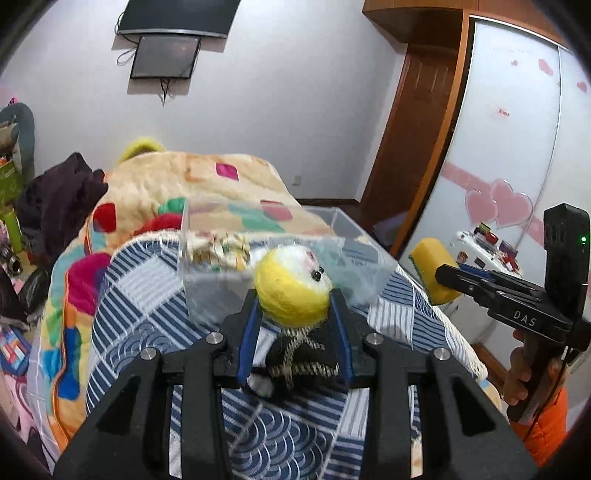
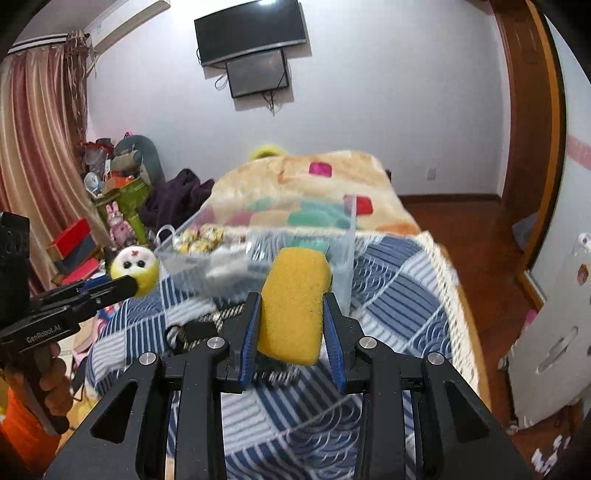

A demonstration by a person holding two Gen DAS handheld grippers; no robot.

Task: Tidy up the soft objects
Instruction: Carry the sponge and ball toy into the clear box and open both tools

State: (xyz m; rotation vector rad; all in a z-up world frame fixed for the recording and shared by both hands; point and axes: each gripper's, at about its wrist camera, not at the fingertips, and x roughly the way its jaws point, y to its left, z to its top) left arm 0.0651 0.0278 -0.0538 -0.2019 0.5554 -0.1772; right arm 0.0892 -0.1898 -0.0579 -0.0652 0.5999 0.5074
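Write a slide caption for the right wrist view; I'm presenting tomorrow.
Right gripper carries a yellow sponge toward the clear bin.

A bed [image 2: 406, 266] carries a blue and white patterned cover [image 1: 140, 295] and a colourful fleece blanket [image 2: 295, 181]. On the white wall hangs a dark television [image 2: 251, 31]. Striped curtains [image 2: 40, 147] hang at the left, and a wooden door frame [image 1: 413, 147] stands at the right.

Yellow-white plush toy [image 1: 291, 291], yellow sponge [image 2: 293, 306], blue-striped quilt [image 1: 147, 295]
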